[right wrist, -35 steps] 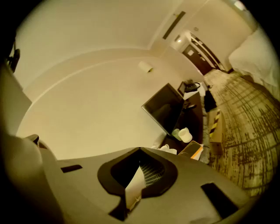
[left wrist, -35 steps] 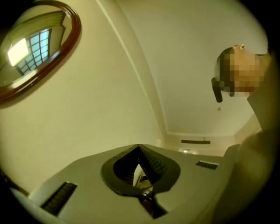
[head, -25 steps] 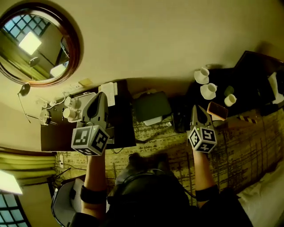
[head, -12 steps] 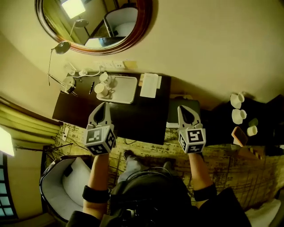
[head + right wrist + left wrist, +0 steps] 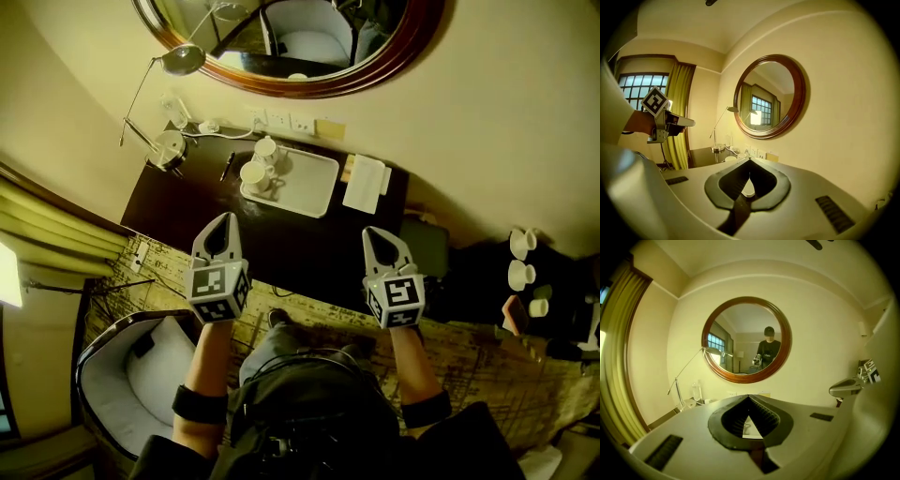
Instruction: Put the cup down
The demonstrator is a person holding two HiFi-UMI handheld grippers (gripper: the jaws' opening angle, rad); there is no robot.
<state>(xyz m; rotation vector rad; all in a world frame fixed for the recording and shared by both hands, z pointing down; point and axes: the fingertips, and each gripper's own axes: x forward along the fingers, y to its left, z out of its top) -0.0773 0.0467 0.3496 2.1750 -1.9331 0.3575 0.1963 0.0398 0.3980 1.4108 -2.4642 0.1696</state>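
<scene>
Head view: left tool and right tool hang over the near edge of the dark table. White cups stand on the white tray, well apart from both.
Left gripper view: jaws together, nothing between.
Right gripper view: same.
No cup is held, so I'd open the jaws before any approach.
</scene>
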